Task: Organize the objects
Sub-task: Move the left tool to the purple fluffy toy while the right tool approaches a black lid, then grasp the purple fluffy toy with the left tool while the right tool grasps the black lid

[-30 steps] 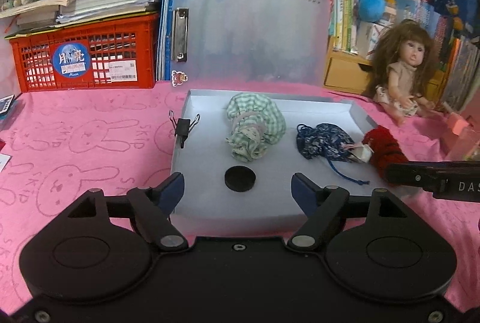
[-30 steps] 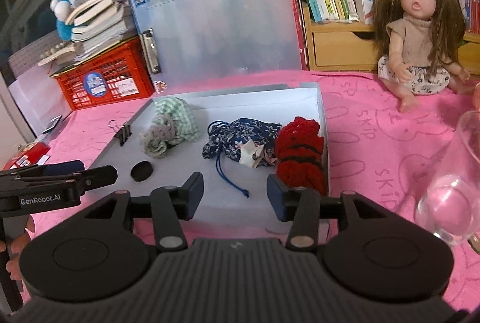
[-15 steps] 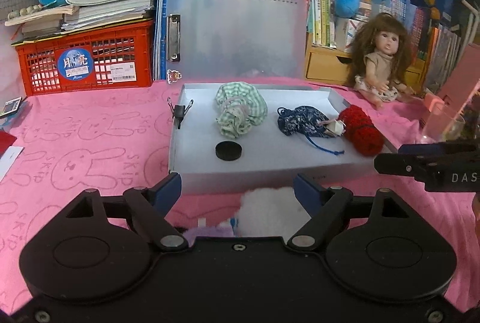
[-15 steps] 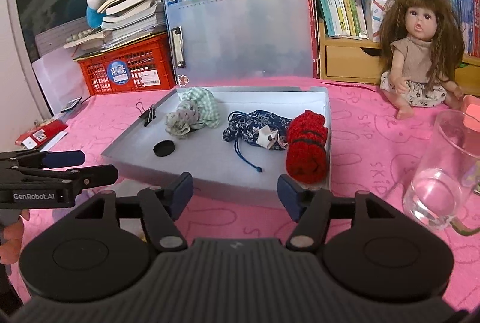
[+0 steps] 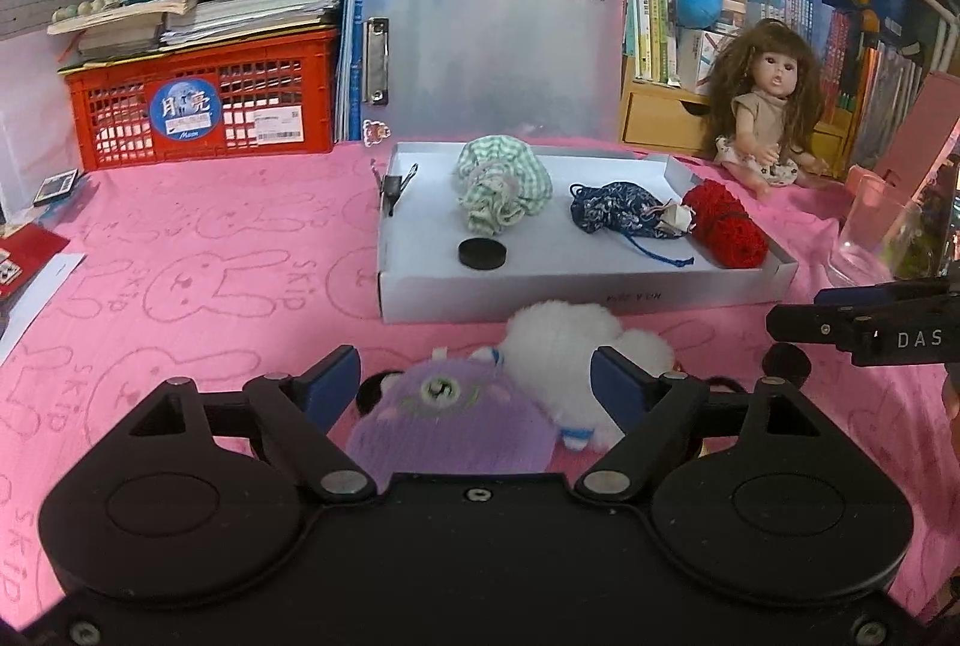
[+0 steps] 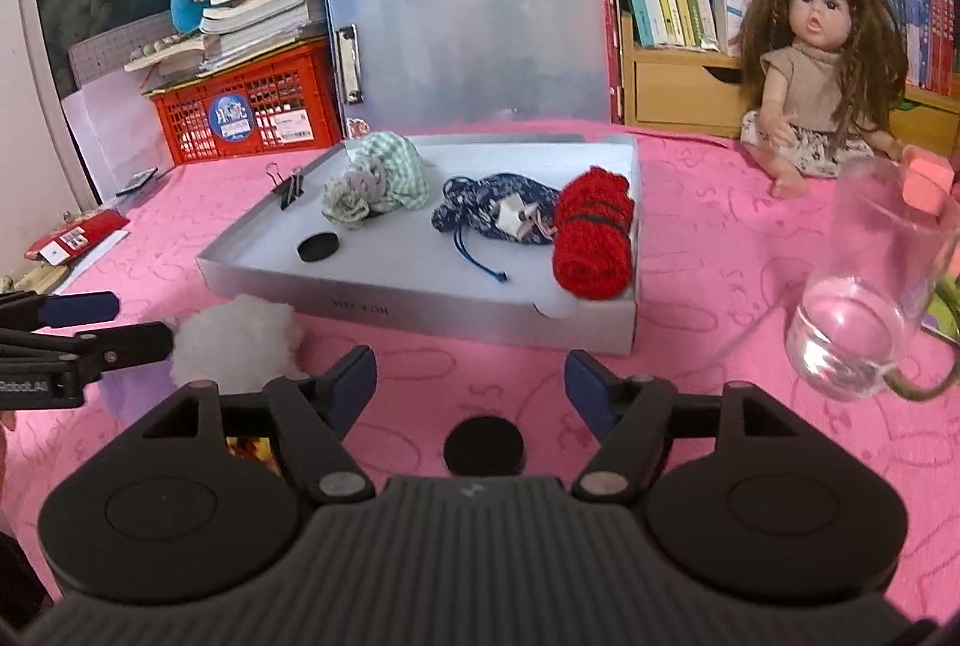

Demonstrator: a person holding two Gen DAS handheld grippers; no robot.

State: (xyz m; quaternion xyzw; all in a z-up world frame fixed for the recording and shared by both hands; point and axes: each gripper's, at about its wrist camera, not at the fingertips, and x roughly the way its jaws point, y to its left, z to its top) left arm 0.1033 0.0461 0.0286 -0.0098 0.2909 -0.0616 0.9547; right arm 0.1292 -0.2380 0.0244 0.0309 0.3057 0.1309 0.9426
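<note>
The left gripper stands wide apart and holds nothing; its blue-padded fingers flank a purple plush toy that lies on the pink cloth just in front of the white tray, though whether either pad touches the plush cannot be told from this angle. A white fluffy toy lies against the purple one, between it and the tray's near wall. The right gripper is also wide and empty, hovering over the cloth in front of the tray, with a black disc on the cloth between its fingers. Inside the tray, from left to right, sit a second black disc, a green checked pouch, a navy floral pouch with a trailing blue cord, and a red knitted roll against the right wall. A black binder clip grips the tray's left rim. To the right of the tray stands a clear glass; beyond the tray's far right corner sits a doll, and behind the tray leans a translucent clipboard, with a red crate to its left.
</note>
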